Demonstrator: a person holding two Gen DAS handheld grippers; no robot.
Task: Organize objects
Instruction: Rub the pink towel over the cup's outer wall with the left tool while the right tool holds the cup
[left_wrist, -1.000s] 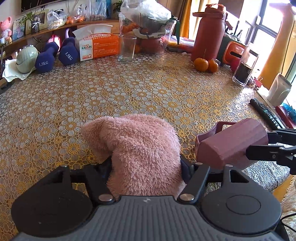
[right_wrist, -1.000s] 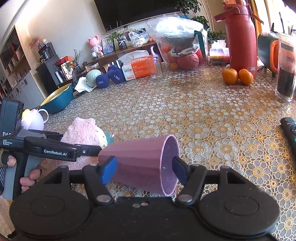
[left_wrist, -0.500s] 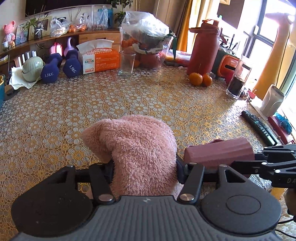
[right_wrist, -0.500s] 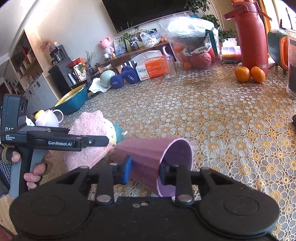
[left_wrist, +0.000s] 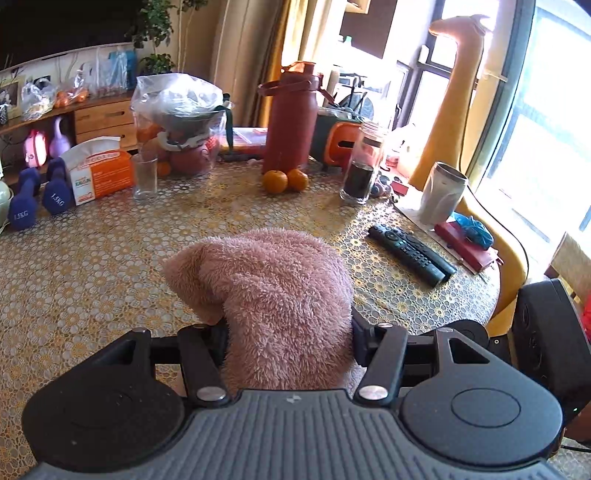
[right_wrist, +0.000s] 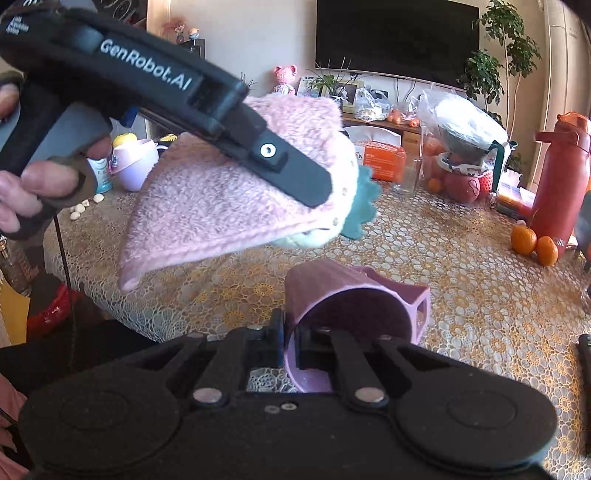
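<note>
My left gripper (left_wrist: 288, 332) is shut on a fluffy pink towel (left_wrist: 273, 295) and holds it above the table. In the right wrist view the left gripper (right_wrist: 295, 184) and the hanging pink towel (right_wrist: 207, 206) show at upper left, with a pale green and teal piece (right_wrist: 354, 210) at the towel's tip. My right gripper (right_wrist: 291, 343) is shut on the rim of a purple ribbed cup (right_wrist: 351, 295), one finger inside and one outside. The cup is tilted with its mouth toward the camera, just below the towel.
The table has a gold lace cloth (left_wrist: 92, 266). On it stand a remote (left_wrist: 410, 254), two oranges (left_wrist: 284, 181), a red bottle (left_wrist: 291, 118), a glass jar (left_wrist: 362, 166), a glass (left_wrist: 144, 177), a tissue box (left_wrist: 99, 177) and blue dumbbells (left_wrist: 37, 195). The table edge (right_wrist: 122, 314) is near left.
My left gripper has lifted the towel and swung right. My right gripper has shifted its hold to the cup's rim and turned the cup mouth toward the camera, under the towel.
</note>
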